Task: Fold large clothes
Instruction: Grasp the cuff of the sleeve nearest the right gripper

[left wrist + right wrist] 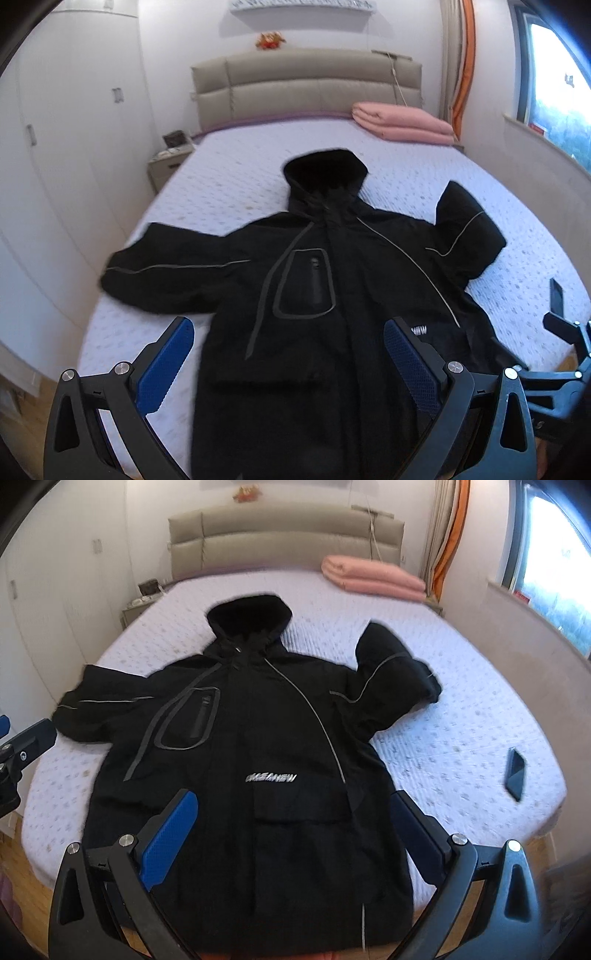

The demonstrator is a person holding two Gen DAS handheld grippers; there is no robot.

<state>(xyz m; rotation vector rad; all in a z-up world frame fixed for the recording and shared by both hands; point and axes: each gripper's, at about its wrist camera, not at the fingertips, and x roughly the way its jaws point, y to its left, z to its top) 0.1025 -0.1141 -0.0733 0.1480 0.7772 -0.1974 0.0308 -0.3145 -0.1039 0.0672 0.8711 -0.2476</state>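
A large black hooded jacket (314,280) lies face up on the bed (229,184), hood toward the headboard, hem toward me. Its left sleeve stretches out flat; its right sleeve (465,229) is bent upward. The jacket also shows in the right wrist view (266,738), with white lettering on the chest. My left gripper (288,354) is open and empty, held above the jacket's lower part. My right gripper (291,823) is open and empty above the hem and pocket area. The right gripper's body shows at the right edge of the left wrist view (565,339).
A folded pink blanket (402,123) lies at the bed's far right corner. A dark phone (515,773) lies on the bed right of the jacket. A padded headboard (306,85), a nightstand (168,162), white wardrobes on the left and a window (561,85) on the right surround the bed.
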